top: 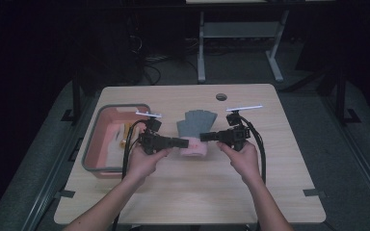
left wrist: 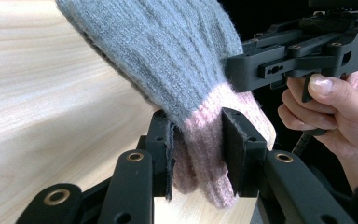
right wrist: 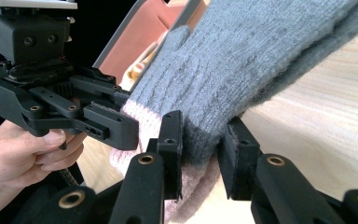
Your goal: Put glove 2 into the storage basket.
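you've got both grippers on the glove (top: 196,131) now, one from each side. your left gripper (top: 183,142) has its jaws pinching the pink cuff (left wrist: 200,154), knit bunched between the pads, with a loose flap of cuff hanging below the jaws toward the table (top: 188,192). your right gripper (top: 205,137) comes in opposite, its jaws clamped on the glove right where the grey meets the pink, fabric squeezed in the gap between them. the two sets of jaw tips sit just beside each other at the cuff, pointing at one another.

from your left jaws the grey body of the glove rises up and away, its fingers beyond the tips, and your right gripper crosses just past them, gripped in your right hand (left wrist: 335,112). from your right jaws the grey knit stretches ahead and off to one side over the wood, and your left gripper sits just beyond the left jaw, your left hand (right wrist: 23,149) wrapped under it. further past that gripper is the bin (right wrist: 144,42), grey rim, pink inside, something pale lying in it.
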`<action>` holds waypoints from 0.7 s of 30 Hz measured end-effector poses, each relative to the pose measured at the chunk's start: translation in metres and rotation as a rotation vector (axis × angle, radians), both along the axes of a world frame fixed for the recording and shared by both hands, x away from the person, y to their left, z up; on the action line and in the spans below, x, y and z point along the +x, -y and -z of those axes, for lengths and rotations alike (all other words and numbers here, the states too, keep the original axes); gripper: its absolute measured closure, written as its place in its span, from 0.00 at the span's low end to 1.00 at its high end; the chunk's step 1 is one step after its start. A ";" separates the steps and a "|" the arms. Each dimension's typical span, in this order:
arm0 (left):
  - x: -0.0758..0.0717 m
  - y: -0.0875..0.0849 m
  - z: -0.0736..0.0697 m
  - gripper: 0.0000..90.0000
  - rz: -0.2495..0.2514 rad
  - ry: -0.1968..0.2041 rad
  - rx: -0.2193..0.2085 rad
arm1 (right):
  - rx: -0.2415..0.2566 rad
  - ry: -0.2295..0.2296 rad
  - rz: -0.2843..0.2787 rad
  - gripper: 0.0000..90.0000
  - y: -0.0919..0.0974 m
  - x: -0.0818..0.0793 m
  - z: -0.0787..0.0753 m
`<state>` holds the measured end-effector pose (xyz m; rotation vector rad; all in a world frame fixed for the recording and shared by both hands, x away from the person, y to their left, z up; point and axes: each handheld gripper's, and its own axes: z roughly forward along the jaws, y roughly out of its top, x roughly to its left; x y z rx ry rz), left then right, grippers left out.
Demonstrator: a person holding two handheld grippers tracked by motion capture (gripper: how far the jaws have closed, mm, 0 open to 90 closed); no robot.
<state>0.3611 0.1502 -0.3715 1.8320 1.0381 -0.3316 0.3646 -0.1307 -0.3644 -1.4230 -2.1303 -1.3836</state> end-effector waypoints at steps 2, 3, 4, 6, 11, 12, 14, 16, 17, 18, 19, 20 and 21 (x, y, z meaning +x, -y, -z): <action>0.001 -0.003 -0.002 0.74 -0.002 0.004 0.000 | 0.000 0.007 -0.002 0.80 -0.003 0.001 -0.002; 0.001 -0.004 -0.002 0.74 -0.006 0.005 0.003 | 0.000 0.005 -0.005 0.80 -0.005 0.002 -0.003; 0.001 -0.006 -0.003 0.74 -0.007 0.004 0.001 | 0.002 0.004 -0.006 0.80 -0.006 0.002 -0.003; 0.002 -0.010 -0.004 0.74 -0.013 0.003 -0.002 | 0.003 0.008 -0.007 0.80 -0.010 0.004 -0.005; 0.004 -0.019 -0.006 0.75 -0.027 0.000 -0.006 | 0.004 0.010 -0.022 0.80 -0.019 0.010 -0.007; 0.004 -0.022 -0.007 0.75 -0.029 -0.002 -0.004 | 0.004 0.010 -0.023 0.80 -0.020 0.010 -0.007; 0.004 -0.025 -0.007 0.75 -0.030 -0.002 -0.007 | 0.006 0.012 -0.028 0.80 -0.024 0.012 -0.008; 0.005 -0.029 -0.009 0.75 -0.033 0.003 -0.007 | 0.005 0.014 -0.033 0.80 -0.028 0.014 -0.009; 0.005 -0.030 -0.009 0.75 -0.034 0.006 -0.006 | 0.001 0.012 -0.038 0.80 -0.030 0.015 -0.010; 0.006 -0.032 -0.010 0.75 -0.035 0.012 -0.004 | 0.004 0.016 -0.037 0.80 -0.031 0.015 -0.011; 0.006 -0.034 -0.010 0.75 -0.040 0.011 -0.006 | 0.002 0.013 -0.040 0.80 -0.033 0.016 -0.012; 0.006 -0.036 -0.011 0.75 -0.040 0.012 -0.007 | 0.004 0.009 -0.041 0.80 -0.035 0.017 -0.012; 0.006 -0.037 -0.011 0.75 -0.042 0.015 -0.004 | 0.007 0.008 -0.043 0.80 -0.036 0.018 -0.012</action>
